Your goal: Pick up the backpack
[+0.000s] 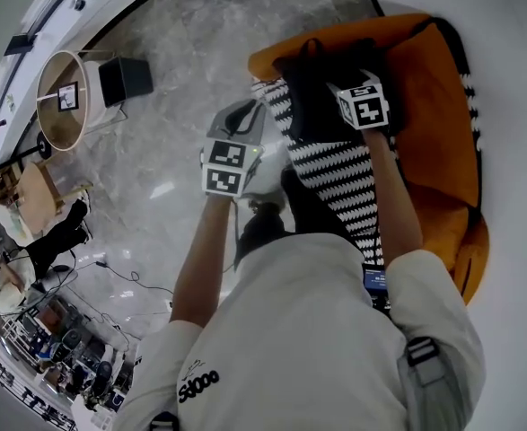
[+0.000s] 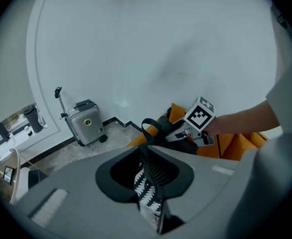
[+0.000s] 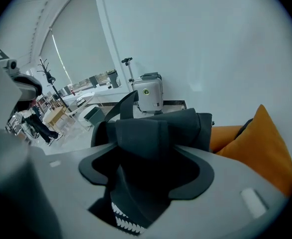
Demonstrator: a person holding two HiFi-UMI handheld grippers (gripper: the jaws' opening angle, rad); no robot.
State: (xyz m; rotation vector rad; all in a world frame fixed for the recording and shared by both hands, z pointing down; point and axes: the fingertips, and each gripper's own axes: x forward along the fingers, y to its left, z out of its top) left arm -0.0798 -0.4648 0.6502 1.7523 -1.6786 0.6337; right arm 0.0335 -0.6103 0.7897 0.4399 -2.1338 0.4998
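The backpack (image 1: 333, 167), black with a black-and-white zigzag panel, lies against the front of the orange sofa (image 1: 435, 151), its top turned away from me and its lower part hanging off the sofa's edge towards my chest; my left gripper (image 2: 146, 156) is clenched on a thin fold of the zigzag fabric, the jaws nearly together with the cloth running up between them, and a black loop handle stands just beyond their tips, on the sofa's side; that gripper hangs off the sofa's near edge, over the marble floor (image 1: 169, 137) beside it; my right gripper (image 3: 150, 168) is over the sofa itself, grasping the thick black top of the backpack, the jaws standing wide with the bunched fabric filling the gap and lying against both pads, a strip of zigzag showing under them; both grippers point steeply down, each with its marker cube uppermost, my bare forearms reaching out to them; the two are near one another but apart, both on the same bag; beyond the far end of the sofa, against the white wall, stands a small grey suitcase (image 2: 86, 123) with its handle raised.
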